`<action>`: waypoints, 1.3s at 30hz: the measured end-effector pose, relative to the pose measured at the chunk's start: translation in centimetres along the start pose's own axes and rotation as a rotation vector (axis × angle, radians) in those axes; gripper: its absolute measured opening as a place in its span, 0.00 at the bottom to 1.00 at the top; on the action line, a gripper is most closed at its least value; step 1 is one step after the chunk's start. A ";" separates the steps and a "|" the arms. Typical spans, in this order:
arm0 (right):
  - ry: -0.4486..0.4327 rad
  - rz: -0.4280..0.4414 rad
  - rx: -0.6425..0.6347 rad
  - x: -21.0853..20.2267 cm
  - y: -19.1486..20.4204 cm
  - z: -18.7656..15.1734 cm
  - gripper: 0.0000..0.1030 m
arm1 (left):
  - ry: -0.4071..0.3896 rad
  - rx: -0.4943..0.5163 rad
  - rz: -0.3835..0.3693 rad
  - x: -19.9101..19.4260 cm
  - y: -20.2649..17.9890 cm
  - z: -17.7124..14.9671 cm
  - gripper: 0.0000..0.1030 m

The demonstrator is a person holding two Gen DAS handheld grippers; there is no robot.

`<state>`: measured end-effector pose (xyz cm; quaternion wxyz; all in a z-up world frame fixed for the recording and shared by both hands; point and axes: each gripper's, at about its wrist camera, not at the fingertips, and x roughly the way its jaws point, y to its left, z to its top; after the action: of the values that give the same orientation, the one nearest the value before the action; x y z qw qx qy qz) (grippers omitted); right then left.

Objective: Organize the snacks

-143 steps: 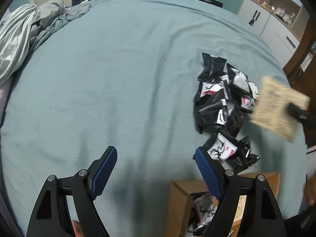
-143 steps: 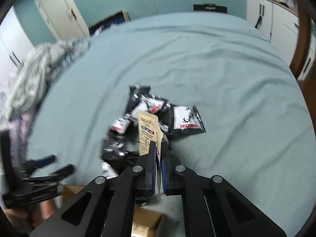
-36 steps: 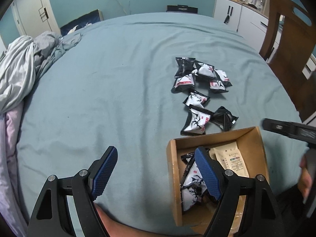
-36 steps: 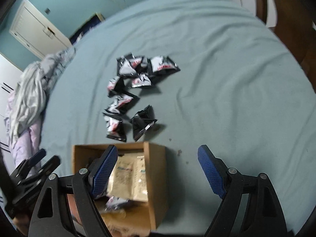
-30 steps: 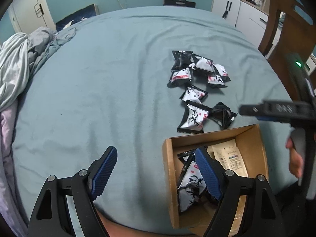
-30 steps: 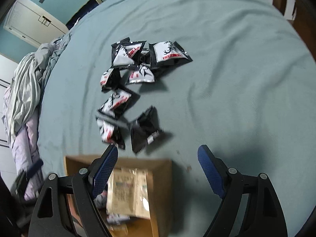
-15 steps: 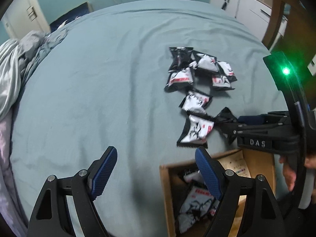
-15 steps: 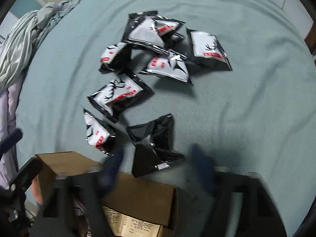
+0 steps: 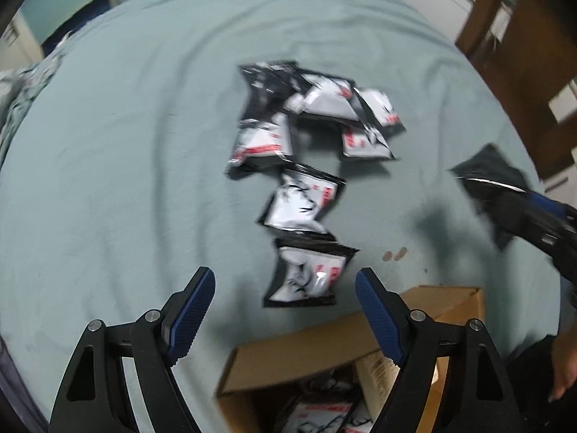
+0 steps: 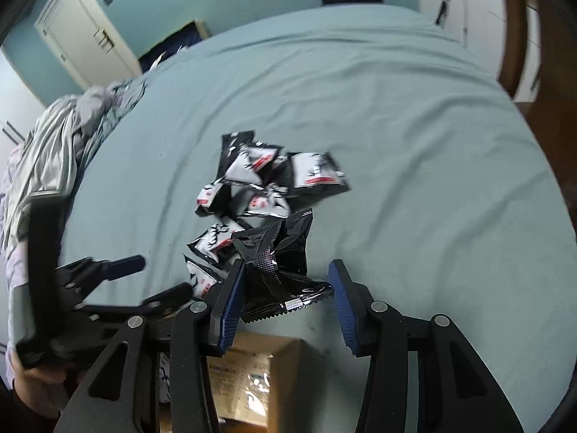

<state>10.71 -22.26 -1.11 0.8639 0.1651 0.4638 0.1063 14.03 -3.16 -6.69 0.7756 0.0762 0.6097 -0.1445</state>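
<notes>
Several black-and-white snack packets [image 9: 306, 166] lie in a loose cluster on the teal bedsheet [image 9: 126, 144]. My left gripper [image 9: 283, 288] is open and empty, with the nearest packet [image 9: 310, 274] just beyond its fingers. My right gripper [image 10: 286, 288] has its jaws apart with a black packet [image 10: 281, 263] between them, lifted above the open cardboard box [image 10: 252, 379]. The same packet shows raised at the right of the left wrist view [image 9: 487, 176]. Whether the pads pinch it is unclear. The box [image 9: 324, 346] holds more packets and a tan pouch [image 10: 241, 382].
Crumpled grey bedding [image 10: 54, 137] lies at the left edge of the bed. A wooden chair [image 9: 523, 54] and white cabinets [image 10: 468, 7] stand to the right. A white door [image 10: 83, 36] is at the back left. The bed's right part is bare sheet.
My right gripper went down to the black packet near the box, and the packet is now off the sheet between its jaws. My left gripper moved forward toward the packets, still open.
</notes>
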 end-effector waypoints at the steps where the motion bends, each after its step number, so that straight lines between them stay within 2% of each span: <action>1: -0.005 0.003 0.015 -0.6 -0.2 -0.2 0.43 | 0.013 0.009 0.002 0.4 -0.4 0.3 0.79; 4: -0.038 0.023 0.040 -2.5 -0.5 -0.9 0.43 | 0.094 0.042 -0.017 2.6 -1.7 1.0 0.79; 7: -0.135 0.028 0.031 -5.5 -0.8 -2.4 0.43 | 0.169 0.020 -0.077 4.7 -1.8 1.0 0.79; 10: -0.207 0.043 0.032 -8.1 -1.2 -5.5 0.43 | 0.175 -0.043 -0.149 5.5 -0.9 1.0 0.78; 11: -0.218 0.043 0.041 -8.8 -1.4 -7.0 0.43 | 0.167 -0.044 -0.152 5.3 -0.9 0.9 0.71; 12: -0.219 0.046 0.048 -9.0 -1.6 -7.9 0.43 | 0.155 -0.052 -0.161 5.0 -0.9 0.9 0.46; 13: -0.213 0.054 0.058 -9.2 -1.6 -8.9 0.43 | 0.155 -0.056 -0.146 4.8 -0.8 0.8 0.38; 16: -0.185 0.142 0.057 -9.5 -0.9 -10.8 0.43 | 0.139 -0.097 -0.168 4.5 -0.3 0.5 0.38; 19: -0.114 0.189 0.032 -8.4 -0.2 -10.9 0.44 | 0.089 -0.134 -0.149 3.1 0.6 -0.1 0.36; 24: -0.077 0.130 0.025 -6.8 0.0 -10.5 0.44 | -0.071 -0.140 -0.089 -2.5 1.2 -1.6 0.36; 26: -0.074 0.118 0.025 -6.6 0.1 -10.4 0.44 | -0.158 -0.100 -0.015 -4.7 0.6 -3.0 0.36; 29: -0.065 0.118 0.027 -6.6 0.4 -10.1 0.44 | -0.238 -0.014 0.079 -6.8 -0.1 -4.5 0.36; 31: -0.065 0.116 0.029 -6.7 1.3 -9.8 0.44 | -0.260 0.029 0.069 -7.9 -0.6 -5.7 0.36; 39: -0.079 0.108 0.017 -6.9 1.6 -10.1 0.44 | -0.310 0.099 0.044 -10.2 -2.7 -10.0 0.36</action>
<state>-1.57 -21.23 -0.44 0.8730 0.2012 0.4208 0.1424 1.74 -1.43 0.88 0.8587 0.1045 0.4730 -0.1673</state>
